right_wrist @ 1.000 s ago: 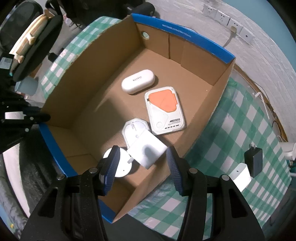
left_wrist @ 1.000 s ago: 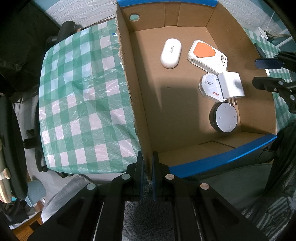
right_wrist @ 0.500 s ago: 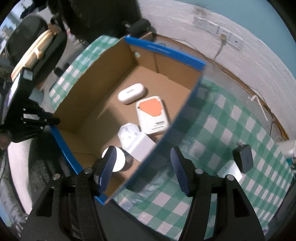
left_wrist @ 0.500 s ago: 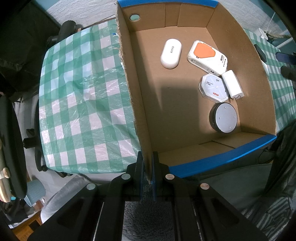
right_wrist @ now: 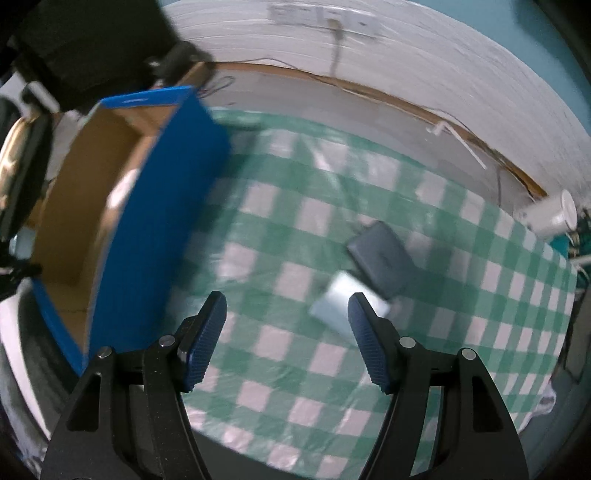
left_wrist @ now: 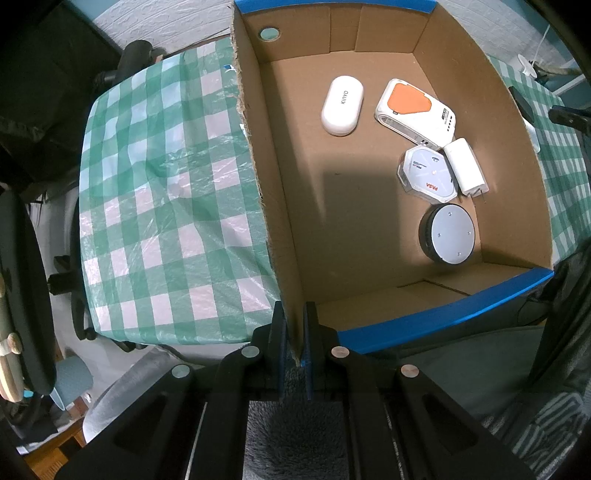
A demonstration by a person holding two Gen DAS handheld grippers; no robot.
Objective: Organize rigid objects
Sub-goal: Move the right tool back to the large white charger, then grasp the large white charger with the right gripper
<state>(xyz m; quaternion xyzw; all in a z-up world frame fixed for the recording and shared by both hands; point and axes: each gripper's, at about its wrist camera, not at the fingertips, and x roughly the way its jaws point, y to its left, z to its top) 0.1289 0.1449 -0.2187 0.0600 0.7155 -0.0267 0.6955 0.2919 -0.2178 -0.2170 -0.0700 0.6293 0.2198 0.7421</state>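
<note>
My left gripper (left_wrist: 293,332) is shut on the near corner of the cardboard box wall (left_wrist: 266,206). The box holds a white oval case (left_wrist: 341,105), a white and orange device (left_wrist: 415,110), an octagonal white puck (left_wrist: 426,173), a white charger (left_wrist: 465,168) and a round grey disc (left_wrist: 447,232). My right gripper (right_wrist: 288,332) is open and empty above the checked tablecloth (right_wrist: 295,236), right of the box (right_wrist: 155,206). A dark charger (right_wrist: 382,254) and a white block (right_wrist: 341,301) lie on the cloth just beyond the right fingertip (right_wrist: 360,314). The right wrist view is blurred.
The box has blue outer sides and rim (left_wrist: 443,314). The green checked cloth (left_wrist: 155,206) hangs over the table's near edge. A white cup-like thing (right_wrist: 550,216) sits at the far right. A white wall with sockets (right_wrist: 325,16) is behind. A dark chair (left_wrist: 22,288) stands left.
My right gripper let go of the white charger inside the box, then swung right out of the box to above the cloth near the two chargers. The left gripper has not moved.
</note>
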